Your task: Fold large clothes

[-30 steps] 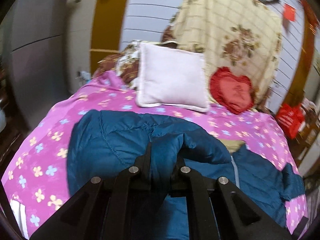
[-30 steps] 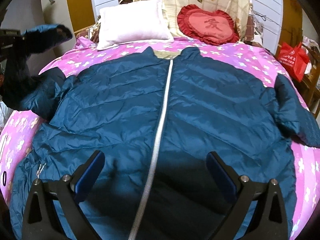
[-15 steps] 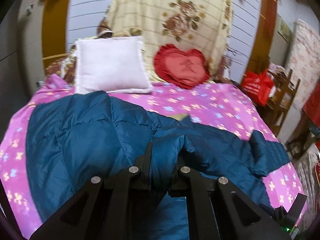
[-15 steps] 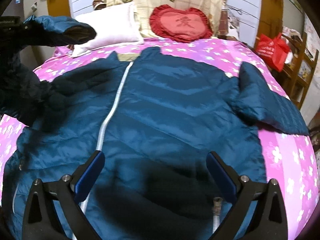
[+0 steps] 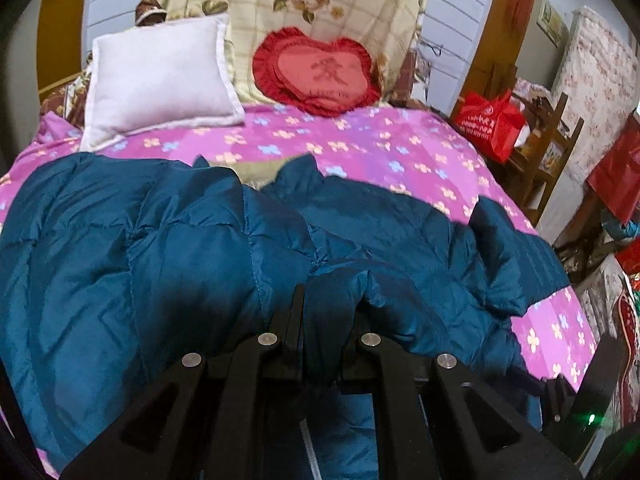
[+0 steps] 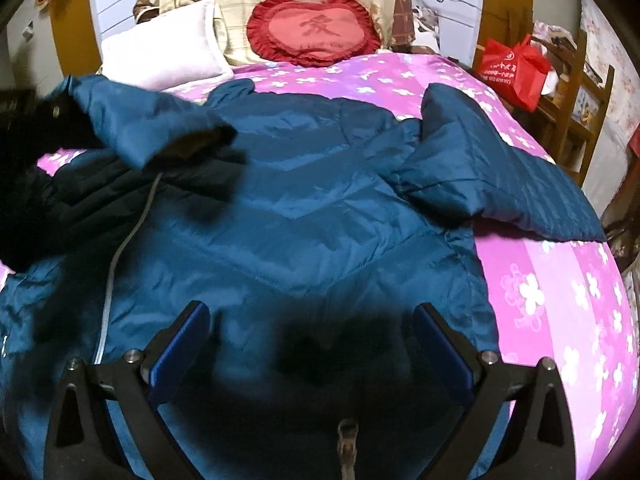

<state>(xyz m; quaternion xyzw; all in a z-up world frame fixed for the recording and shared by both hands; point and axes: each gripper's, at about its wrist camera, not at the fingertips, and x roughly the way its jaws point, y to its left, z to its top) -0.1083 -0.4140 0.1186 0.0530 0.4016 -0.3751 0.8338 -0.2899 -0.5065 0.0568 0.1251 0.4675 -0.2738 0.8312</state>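
A bed with a pink flower-printed sheet (image 5: 400, 152) carries a pale square pillow (image 5: 160, 80) beside a red heart-shaped frilled cushion (image 5: 320, 72), both against a cream rose-patterned quilt (image 5: 320, 0). A red plastic bag (image 6: 516, 68) sits on wooden shelving (image 6: 576, 100) nearby.

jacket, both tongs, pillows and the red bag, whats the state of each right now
blue jacket: spread on the bed, zipper closed, one sleeve lifted over its front
left tongs: shut on a fold of jacket sleeve
right tongs: open, empty, above the jacket's hem
white pillow: lying at the headboard
heart cushion: propped upright
red bag: upright beside the bed
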